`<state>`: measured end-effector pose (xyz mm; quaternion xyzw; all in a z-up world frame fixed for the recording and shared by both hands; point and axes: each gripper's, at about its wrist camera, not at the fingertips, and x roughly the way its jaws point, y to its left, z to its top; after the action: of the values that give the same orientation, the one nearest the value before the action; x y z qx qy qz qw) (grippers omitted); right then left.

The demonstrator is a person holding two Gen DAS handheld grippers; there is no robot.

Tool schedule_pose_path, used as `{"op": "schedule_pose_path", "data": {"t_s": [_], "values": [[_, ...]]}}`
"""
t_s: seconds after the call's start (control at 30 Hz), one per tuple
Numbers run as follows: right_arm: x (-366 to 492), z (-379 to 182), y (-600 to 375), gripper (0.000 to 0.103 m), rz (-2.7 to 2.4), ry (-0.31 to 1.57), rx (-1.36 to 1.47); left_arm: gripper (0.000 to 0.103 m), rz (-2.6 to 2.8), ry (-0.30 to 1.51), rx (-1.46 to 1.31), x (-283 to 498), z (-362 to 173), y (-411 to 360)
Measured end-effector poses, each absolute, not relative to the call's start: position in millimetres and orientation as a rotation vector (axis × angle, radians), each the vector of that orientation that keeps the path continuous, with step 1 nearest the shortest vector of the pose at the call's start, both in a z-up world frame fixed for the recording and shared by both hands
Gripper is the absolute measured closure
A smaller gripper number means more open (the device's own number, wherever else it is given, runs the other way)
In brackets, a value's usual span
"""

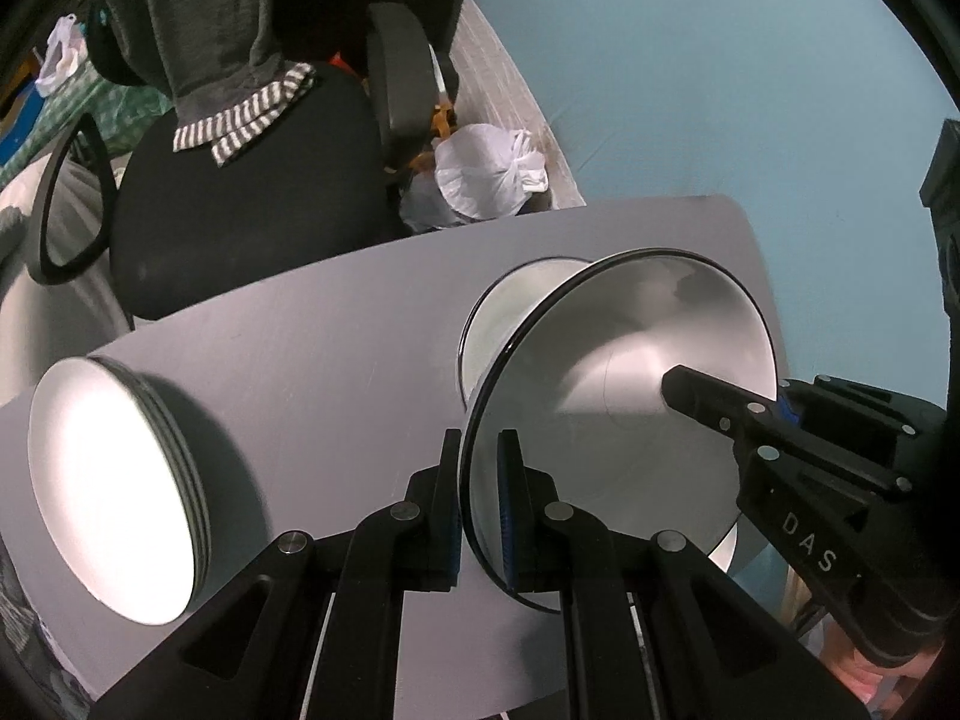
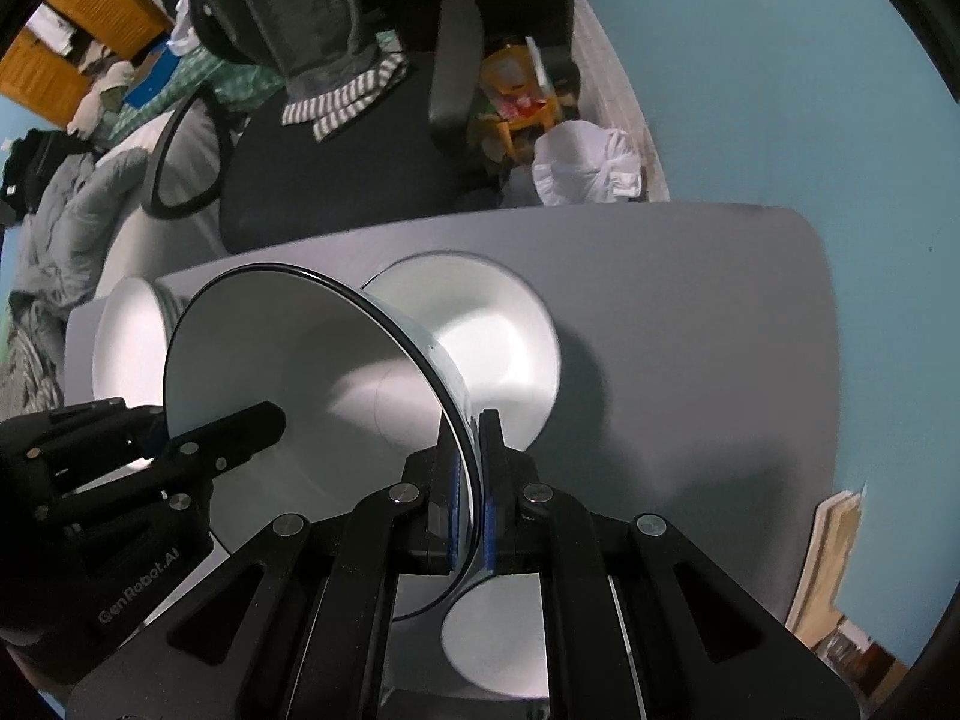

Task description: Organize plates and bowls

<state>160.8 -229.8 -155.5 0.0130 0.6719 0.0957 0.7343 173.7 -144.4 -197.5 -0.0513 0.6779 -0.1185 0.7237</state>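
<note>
Bowl [image 1: 630, 372], white with a dark rim, hangs tilted above the grey table [image 1: 300, 324], pinched on opposite sides of its rim by two claws. On its near-left rim the left gripper [image 1: 480, 504] is clamped tight, one blue pad inside the wall and one outside. The right gripper [image 2: 471, 480] is likewise closed on the bowl's other rim.

Three more white bowls rest on the table around the held bowl: one [image 2: 480, 330] directly behind it, one [image 2: 498, 636] partly hidden beneath the right gripper, and a wide shallow one [image 1: 114, 480] to the left, which seems to top a stack whose number cannot be counted.

Beyond the table from the held bowl stands one black office chair [image 1: 240, 228] draped with a grey garment [image 1: 210, 30], and one white plastic bag [image 1: 486, 174] lies beside the chair.
</note>
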Motion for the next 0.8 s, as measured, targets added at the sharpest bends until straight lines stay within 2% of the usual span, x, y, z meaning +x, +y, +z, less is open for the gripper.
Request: {"op": "schedule_pose_path", "data": {"t_s": [0.67, 0.8], "values": [[189, -190, -238, 0.097, 0.188, 1.570, 0.011, 0.094, -0.247, 1.593, -0.045, 198, -236, -157], [191, -192, -236, 0.090, 0.169, 1.581, -0.031, 0.092, -0.252, 1.591, 0.000, 200, -237, -163]]}}
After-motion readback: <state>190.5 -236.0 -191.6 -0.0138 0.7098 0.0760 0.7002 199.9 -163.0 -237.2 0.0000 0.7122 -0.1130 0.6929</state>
